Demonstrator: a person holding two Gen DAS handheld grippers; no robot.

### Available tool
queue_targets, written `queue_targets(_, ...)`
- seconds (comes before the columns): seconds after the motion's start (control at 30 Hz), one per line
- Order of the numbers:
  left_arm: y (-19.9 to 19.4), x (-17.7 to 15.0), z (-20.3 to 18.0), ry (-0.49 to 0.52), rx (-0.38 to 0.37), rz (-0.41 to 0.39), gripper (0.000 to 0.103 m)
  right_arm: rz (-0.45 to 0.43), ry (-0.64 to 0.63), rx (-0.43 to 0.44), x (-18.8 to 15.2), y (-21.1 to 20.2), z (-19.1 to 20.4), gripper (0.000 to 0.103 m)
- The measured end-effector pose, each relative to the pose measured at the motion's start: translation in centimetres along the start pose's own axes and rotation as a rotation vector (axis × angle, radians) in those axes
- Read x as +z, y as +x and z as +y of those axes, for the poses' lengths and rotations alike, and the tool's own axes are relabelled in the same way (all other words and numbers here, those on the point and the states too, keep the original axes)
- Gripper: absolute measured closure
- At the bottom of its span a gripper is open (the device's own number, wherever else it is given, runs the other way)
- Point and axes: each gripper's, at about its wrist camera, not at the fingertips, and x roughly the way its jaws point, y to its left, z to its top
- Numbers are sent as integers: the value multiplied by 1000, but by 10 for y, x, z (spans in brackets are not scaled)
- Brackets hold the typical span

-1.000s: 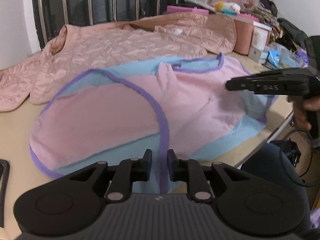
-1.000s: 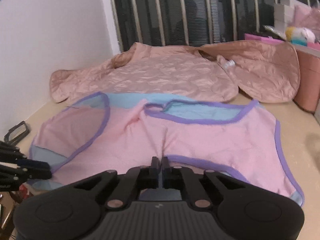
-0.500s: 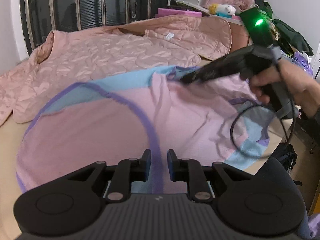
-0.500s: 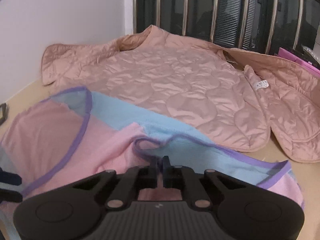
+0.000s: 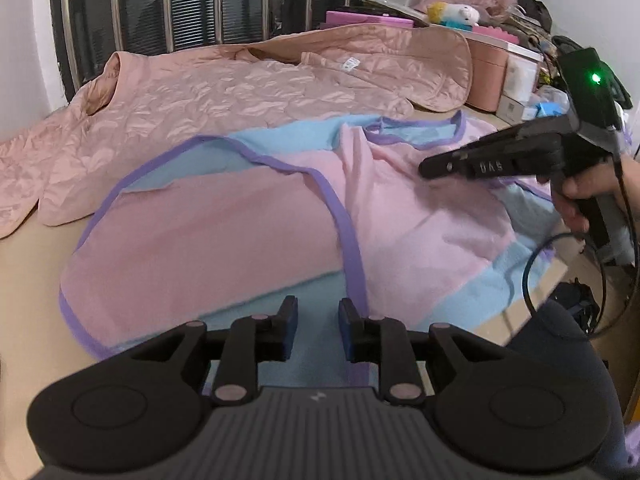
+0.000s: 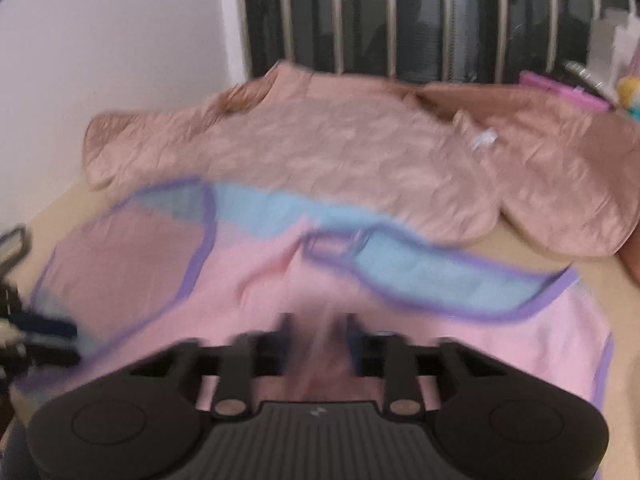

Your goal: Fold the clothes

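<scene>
The right gripper (image 6: 316, 344) now has spread fingers (clenched a moment ago) above the shirt (image 5: 248, 220); the left gripper (image 5: 317, 330) stays released.

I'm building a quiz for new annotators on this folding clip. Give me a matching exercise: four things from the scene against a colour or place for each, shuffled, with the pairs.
Things:
1. quilted jacket
2. garment trim
3. plush toy
4. left gripper

Descriptions:
A. purple
B. on the cluttered pile at the far right
C. open, above the pink-and-blue garment's near edge
D. peach, spread out behind the pink-and-blue garment

Pairs: 1-D, 2-A, 3-B, 4-C
</scene>
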Motion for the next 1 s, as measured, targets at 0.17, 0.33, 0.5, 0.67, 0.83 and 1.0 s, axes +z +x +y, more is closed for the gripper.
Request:
queue_targets(0.17,-9,-8,-2,-6,4,-4,82,-63,64,-106,-3,-27,-14,103)
queue_targets(0.33,-18,0,2,-8,4,-12,79,-35,81,-123,-9,-32,-21,77)
queue_targets(0.5,-16,26,7,-1,10,-57,72,-83,76,-86,17,-17,-20,58)
queue_targets(0.67,0,18,1,17,7,-1,72,-15,120,-109,30,14,-30,101)
queue_targets(0.83,-1,6,1,-2,-4,14,72,-51,249,-179,9,0,-51,97)
queue_targets(1.0,-15,3,8,-5,26,-8,72,-127,215,-167,2,-26,-43,66)
